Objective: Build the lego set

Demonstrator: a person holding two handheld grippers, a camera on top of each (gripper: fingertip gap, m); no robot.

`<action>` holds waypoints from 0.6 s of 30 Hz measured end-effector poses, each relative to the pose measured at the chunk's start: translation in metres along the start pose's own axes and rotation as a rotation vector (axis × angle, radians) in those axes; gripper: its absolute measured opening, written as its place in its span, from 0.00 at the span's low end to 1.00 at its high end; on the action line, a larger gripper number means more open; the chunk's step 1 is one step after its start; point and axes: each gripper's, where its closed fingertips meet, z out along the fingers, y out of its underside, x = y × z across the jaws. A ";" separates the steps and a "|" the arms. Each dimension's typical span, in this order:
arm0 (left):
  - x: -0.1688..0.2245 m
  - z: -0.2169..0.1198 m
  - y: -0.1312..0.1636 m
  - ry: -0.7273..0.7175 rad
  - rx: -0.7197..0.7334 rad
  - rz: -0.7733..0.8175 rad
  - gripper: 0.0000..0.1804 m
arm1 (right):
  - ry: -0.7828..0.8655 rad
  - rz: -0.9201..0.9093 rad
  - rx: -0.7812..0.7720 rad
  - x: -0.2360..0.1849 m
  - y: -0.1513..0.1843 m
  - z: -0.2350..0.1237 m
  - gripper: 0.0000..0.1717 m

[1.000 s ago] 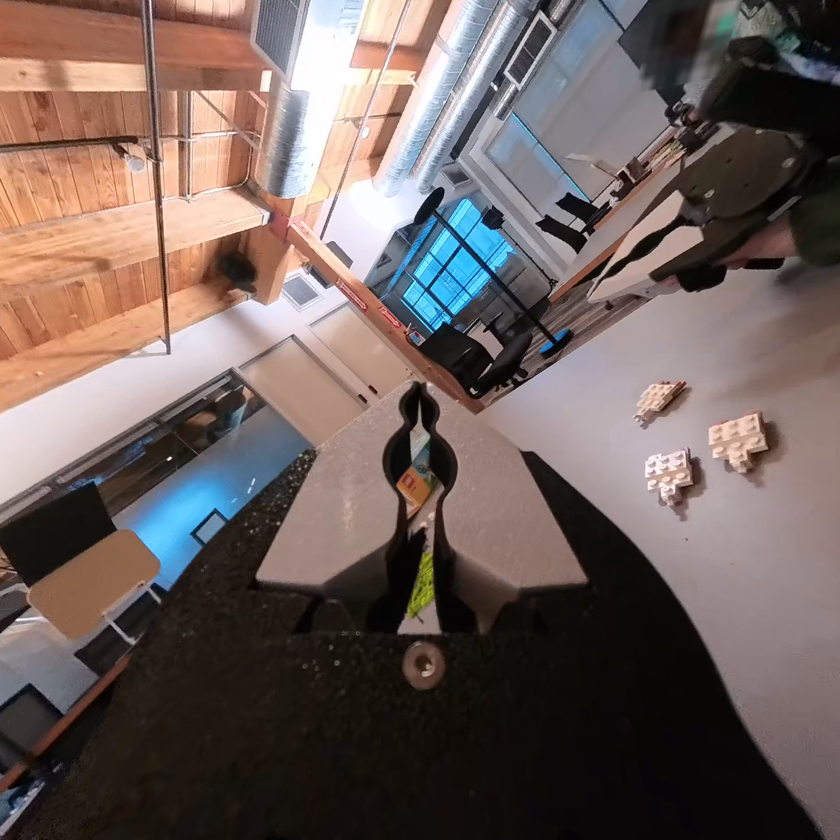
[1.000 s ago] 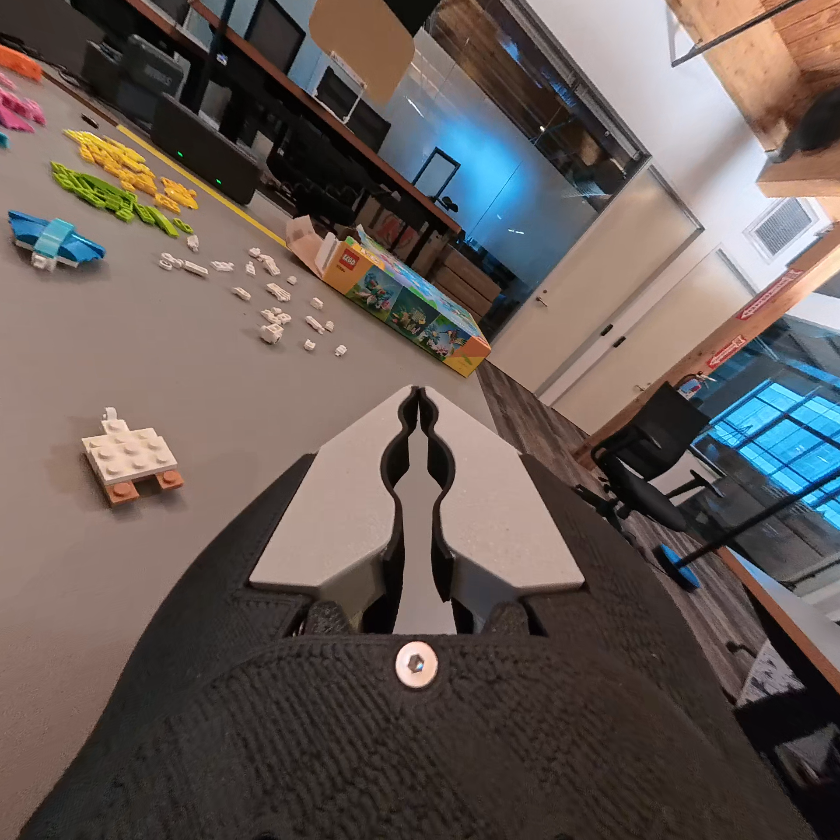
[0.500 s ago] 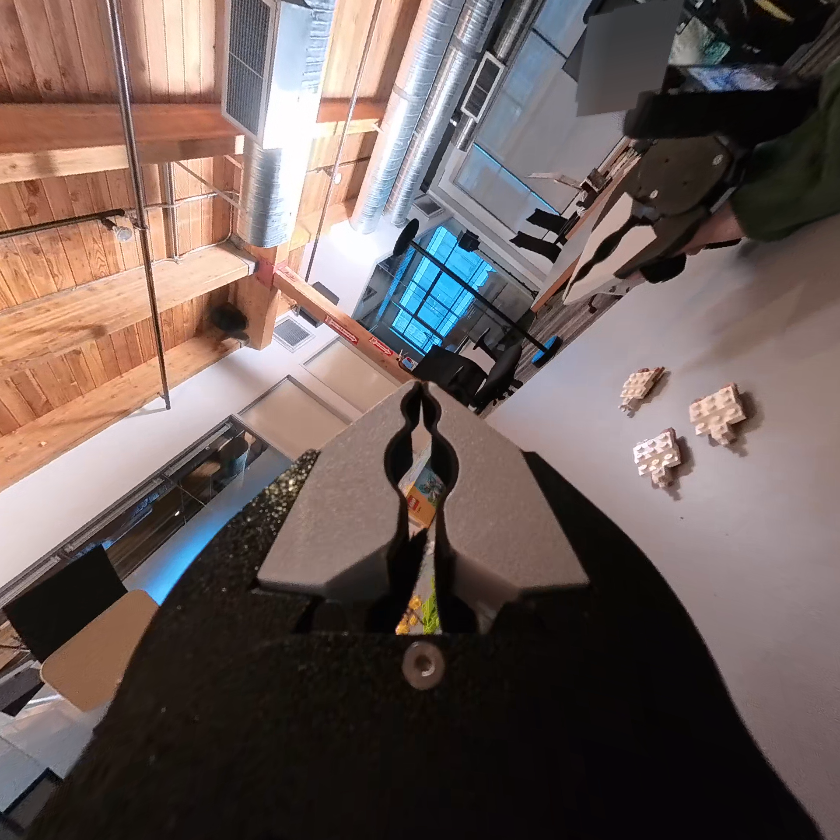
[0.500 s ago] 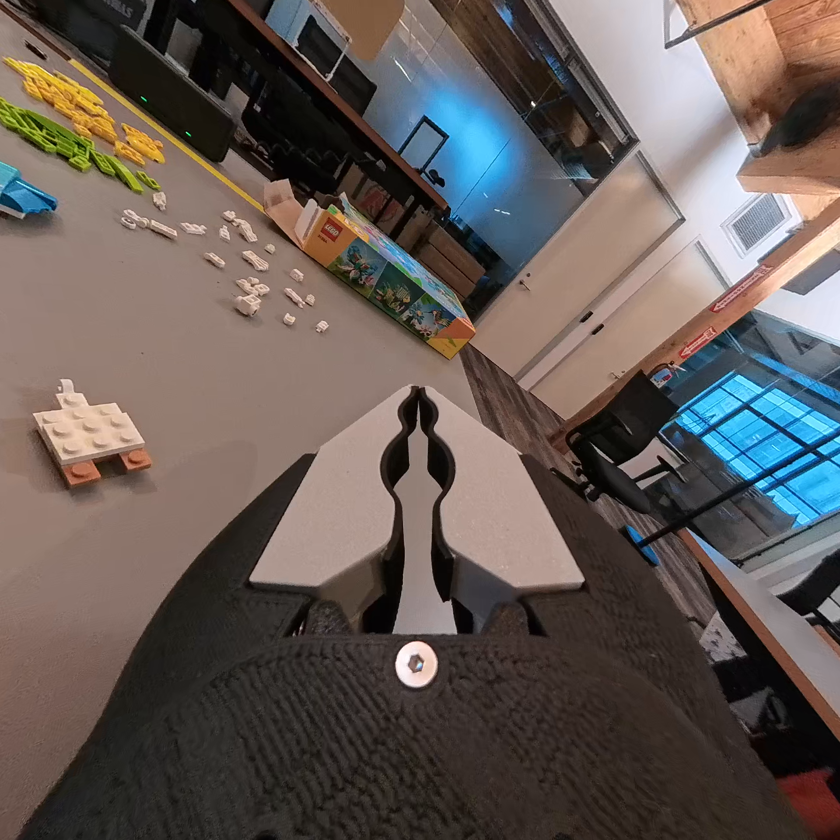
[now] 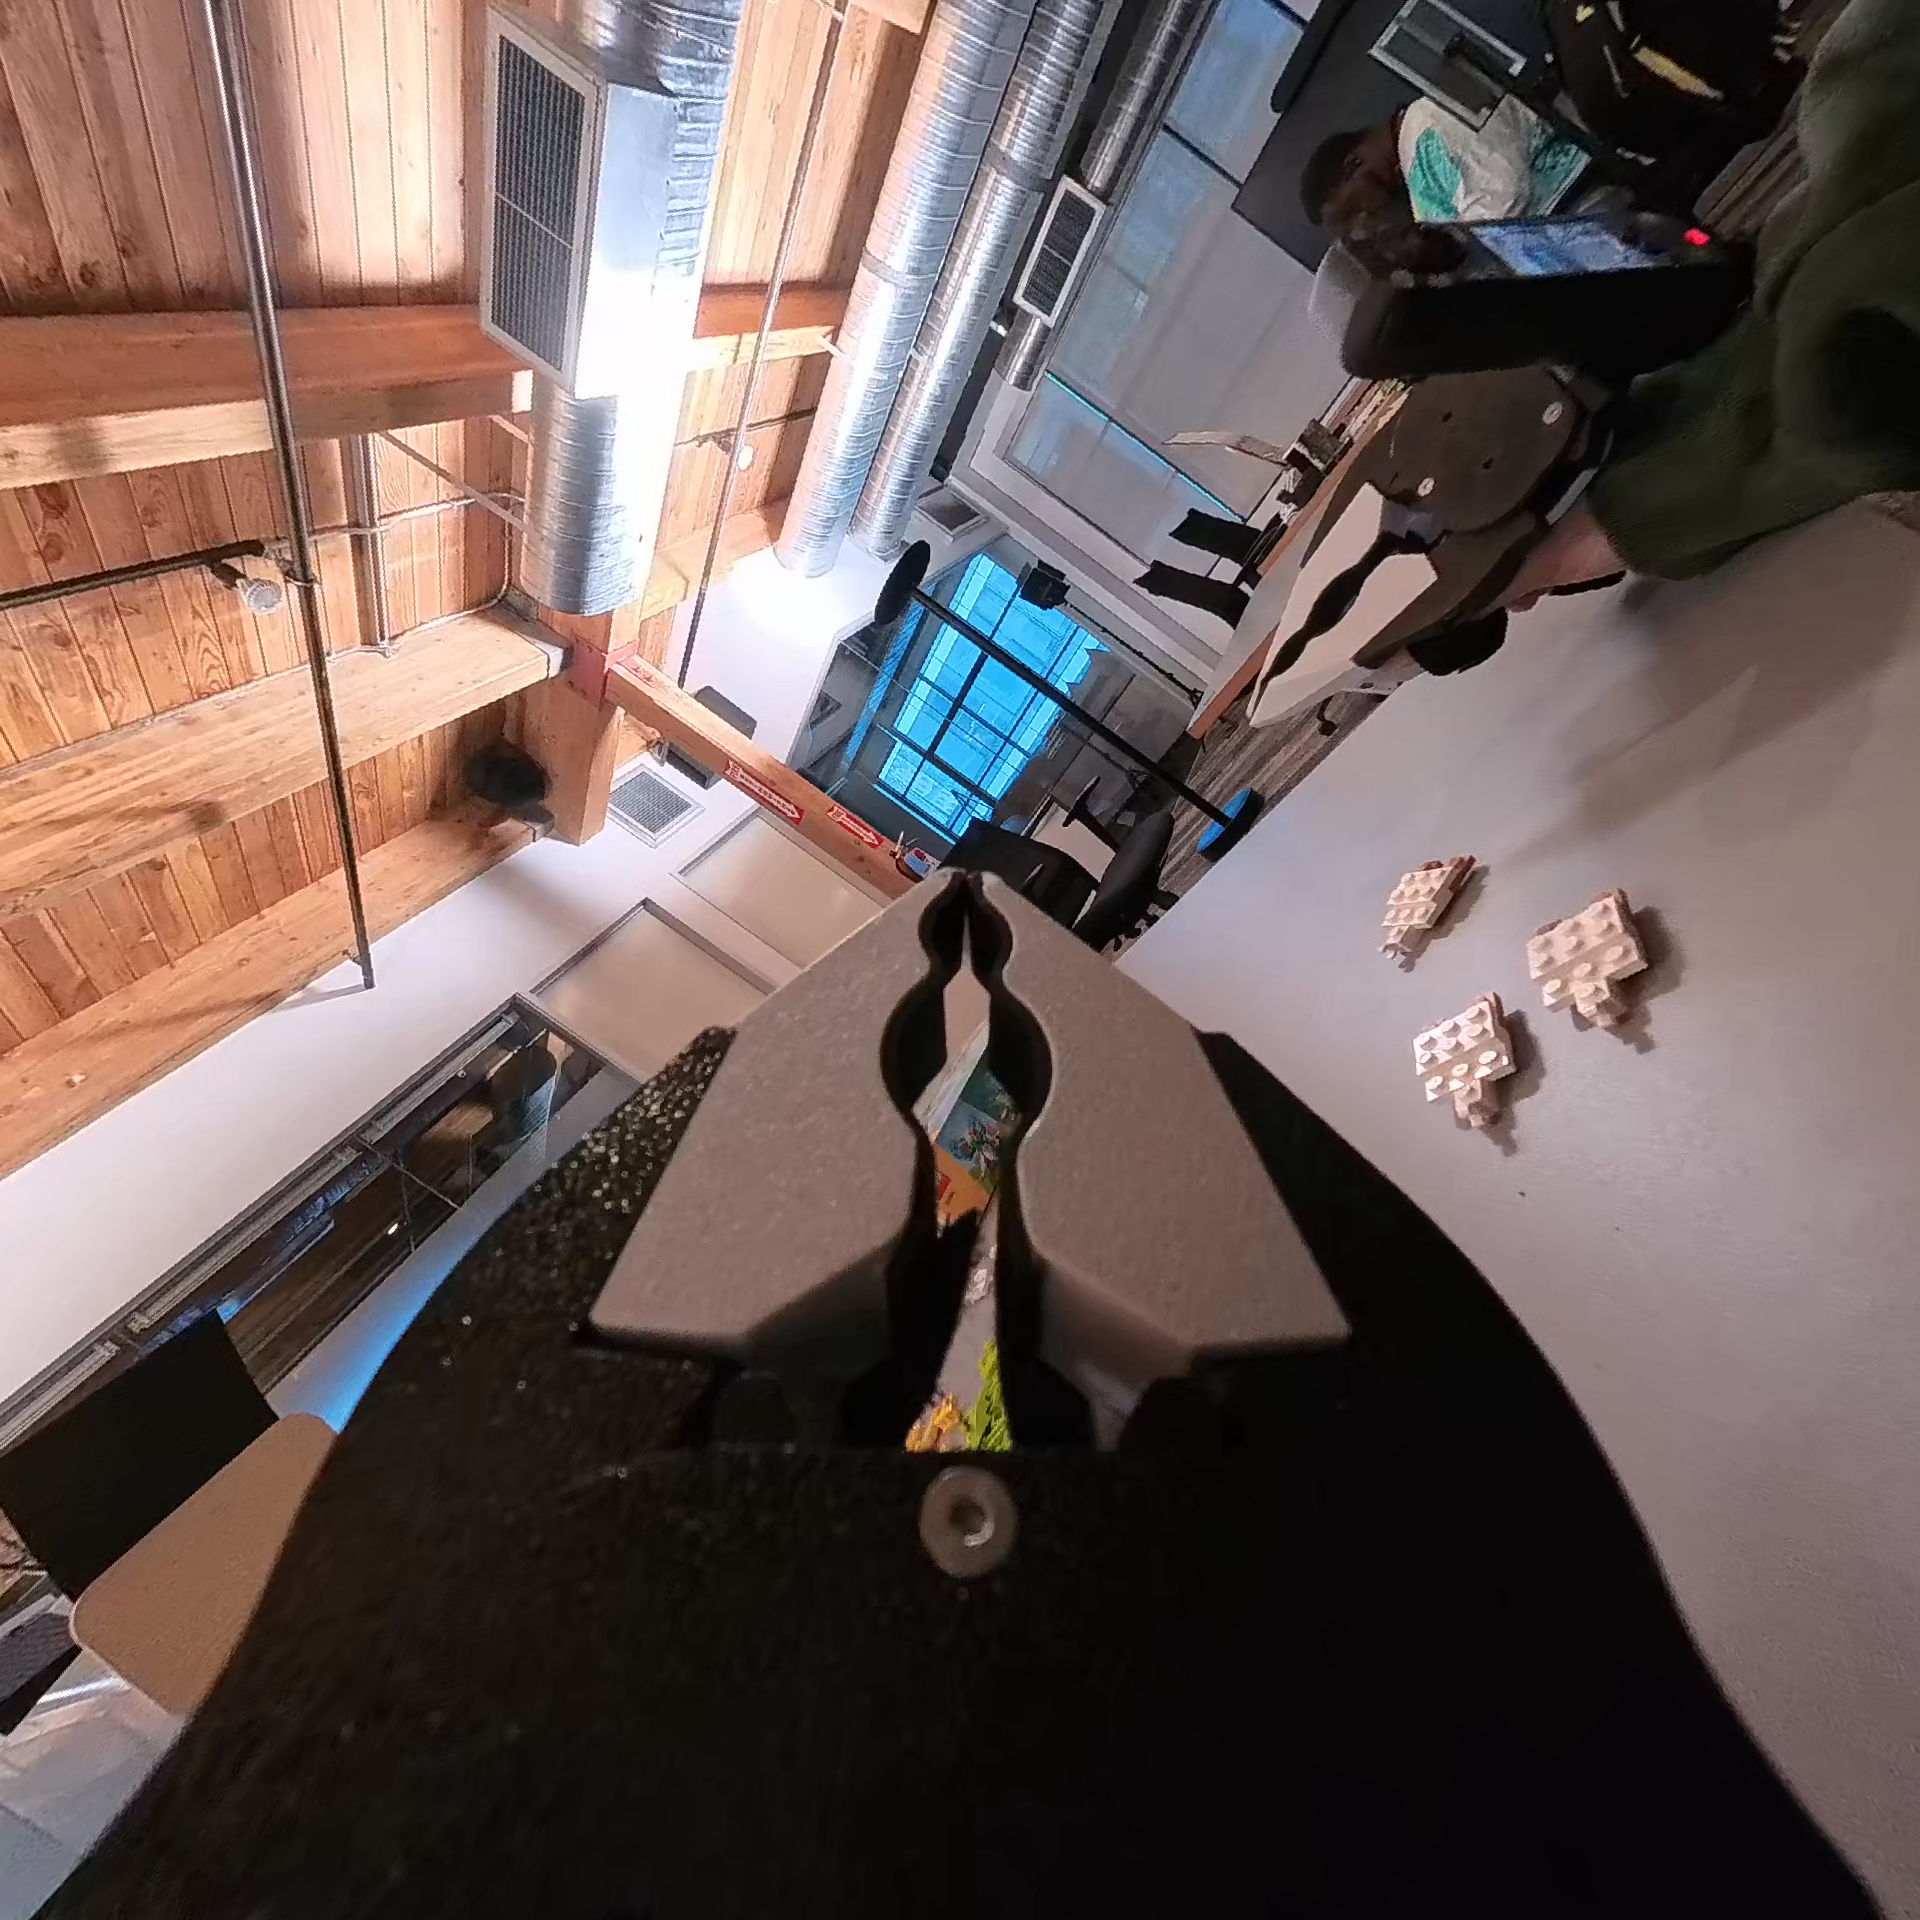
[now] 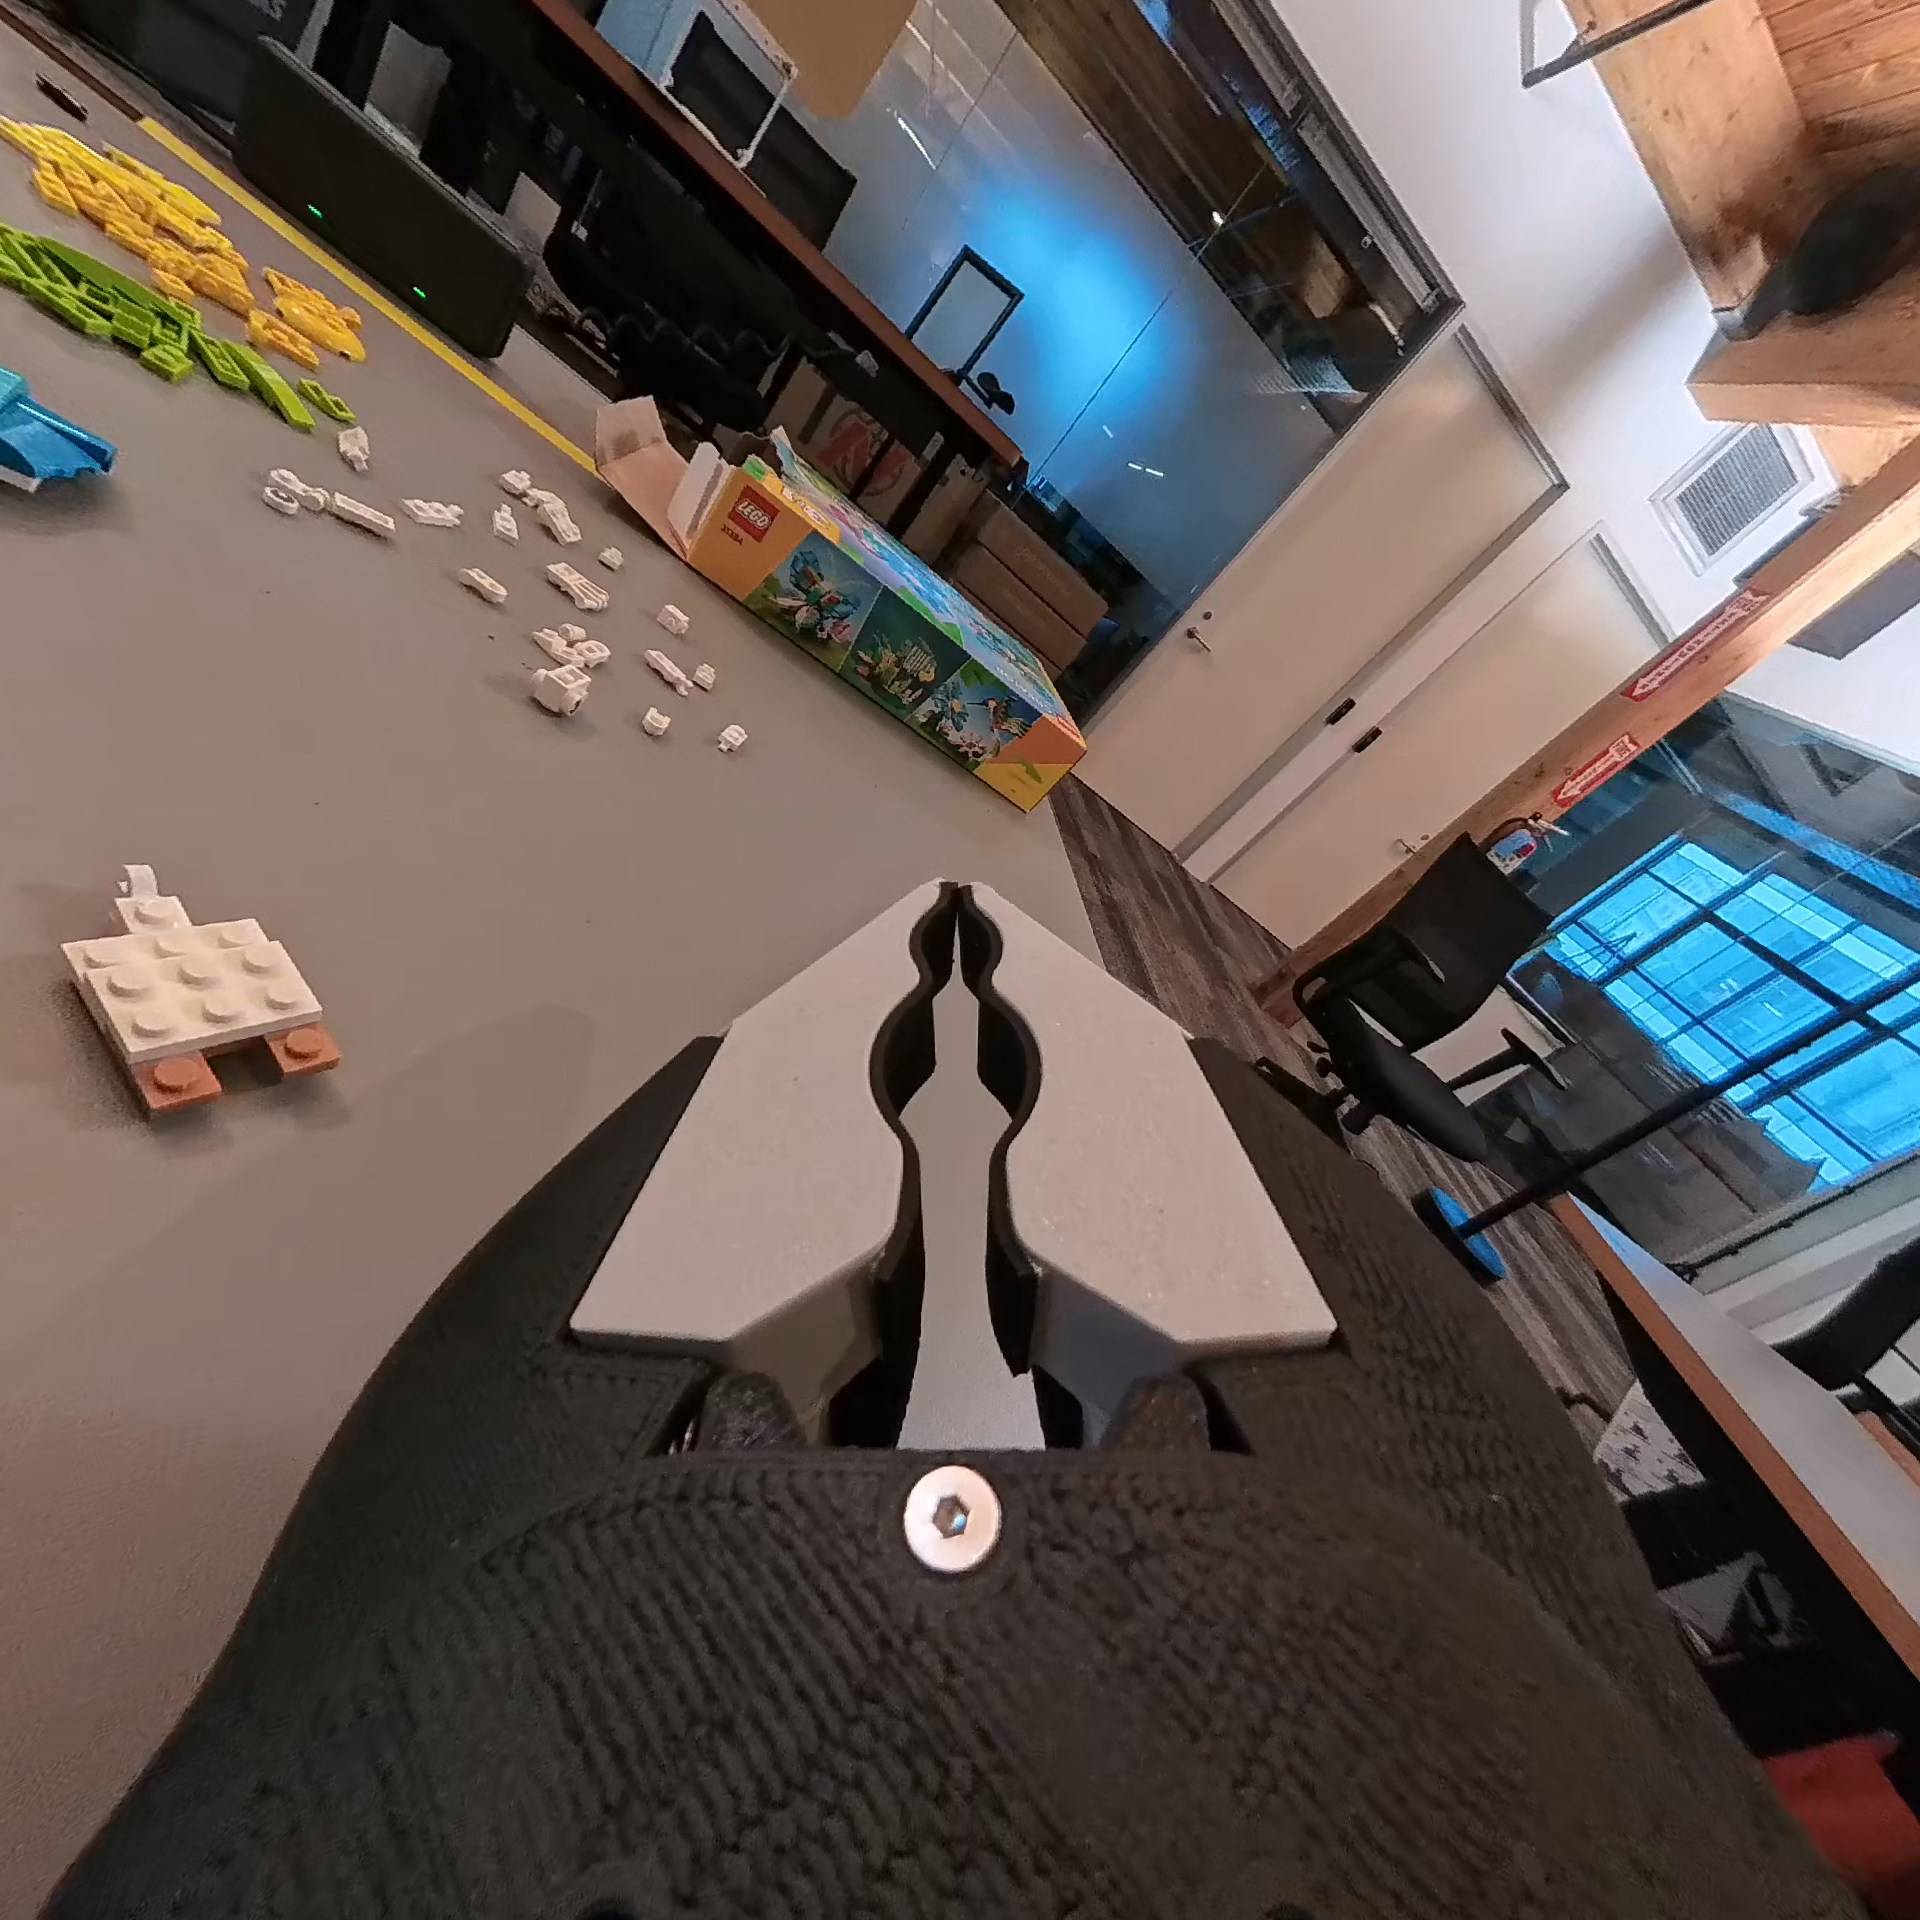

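Both grippers are held above the grey counter [image 6: 436, 935] and neither holds anything: the left gripper [image 5: 968, 883] has its fingers [image 5: 831, 1122] closed tip to tip with only air between them, and the right gripper [image 6: 954, 891] shows the same, its fingers [image 6: 790, 1143] meeting at the tips over a bare part of the counter. As for progress, the pictures show only how the things lie. Three small white brick assemblies [image 5: 1465, 1049] rest flat on the counter, well apart from both grippers; in the right wrist view one of them [image 6: 192, 992] lies at the near left, a white plate on two brown pieces, studs up, its long axis running about left to right, with a small white tab pointing to the far side. Farther away loose white pieces [image 6: 566, 623] are scattered, and beyond them, at the far left, green pieces [image 6: 125, 312] and yellow pieces [image 6: 177, 229] lie in sorted heaps, with a blue piece [image 6: 42, 447] at the left edge. An open printed box [image 6: 862, 613] lies flat at the far edge of the counter, its long axis running along that edge. None of these things is touched.
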 end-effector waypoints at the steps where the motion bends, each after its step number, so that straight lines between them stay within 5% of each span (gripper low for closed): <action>1: 0.000 0.000 -0.001 0.001 0.002 0.001 0.00 | -0.001 0.001 0.000 0.000 0.000 0.000 0.00; 18: 0.001 0.000 0.000 0.005 0.001 0.014 0.00 | 0.010 0.029 0.020 0.003 -0.002 0.000 0.05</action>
